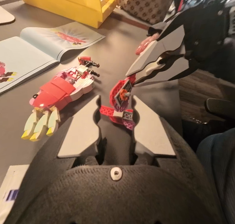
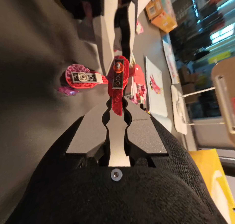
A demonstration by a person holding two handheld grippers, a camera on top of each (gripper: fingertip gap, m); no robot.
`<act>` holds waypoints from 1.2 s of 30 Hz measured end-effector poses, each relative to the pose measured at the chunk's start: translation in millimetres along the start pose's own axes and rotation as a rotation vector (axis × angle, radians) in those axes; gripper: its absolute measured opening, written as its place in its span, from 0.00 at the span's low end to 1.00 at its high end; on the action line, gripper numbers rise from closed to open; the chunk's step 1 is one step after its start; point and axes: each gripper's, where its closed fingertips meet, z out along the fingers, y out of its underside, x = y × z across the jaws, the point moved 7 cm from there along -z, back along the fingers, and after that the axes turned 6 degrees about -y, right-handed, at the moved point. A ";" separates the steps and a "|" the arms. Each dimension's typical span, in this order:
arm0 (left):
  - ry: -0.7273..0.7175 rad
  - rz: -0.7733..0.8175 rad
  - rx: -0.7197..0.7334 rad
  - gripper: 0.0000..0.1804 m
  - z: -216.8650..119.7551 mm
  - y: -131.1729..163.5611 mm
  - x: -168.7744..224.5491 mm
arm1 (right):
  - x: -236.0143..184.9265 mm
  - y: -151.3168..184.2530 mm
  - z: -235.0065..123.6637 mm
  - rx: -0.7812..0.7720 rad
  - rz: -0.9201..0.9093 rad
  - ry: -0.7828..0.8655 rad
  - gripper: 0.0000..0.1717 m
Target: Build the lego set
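My right gripper (image 2: 116, 101) is shut on the narrow end of a red brick wing (image 2: 117, 94) that carries a dark grey plate and an orange round stud with a grey pin. In the left wrist view the right gripper (image 1: 132, 83) holds this wing (image 1: 113, 94) above the table, just ahead of my left gripper (image 1: 116, 99). The left gripper is open, its pads apart from the wing. A second red wing (image 1: 108, 111) lies flat on the table under the left fingertips; it also shows in the right wrist view (image 2: 81, 85). A red, pink and white brick body (image 1: 61, 90) with yellow-tipped claws lies to the left.
An open instruction booklet (image 1: 31, 54) lies on the dark table (image 1: 114, 52) beyond the body. A yellow box (image 1: 71, 5) and a patterned bag (image 1: 142, 5) stand at the back. A white paper (image 1: 11, 187) lies at the lower left. A translucent pink piece (image 2: 67, 90) lies by the second wing. Only a small space, under 4 cm, lies between the two pairs of fingers.
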 end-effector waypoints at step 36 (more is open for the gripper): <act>-0.328 0.337 0.206 0.30 -30.6 -2.8 -27.0 | 36.3 19.4 19.8 -0.178 -0.591 0.914 0.04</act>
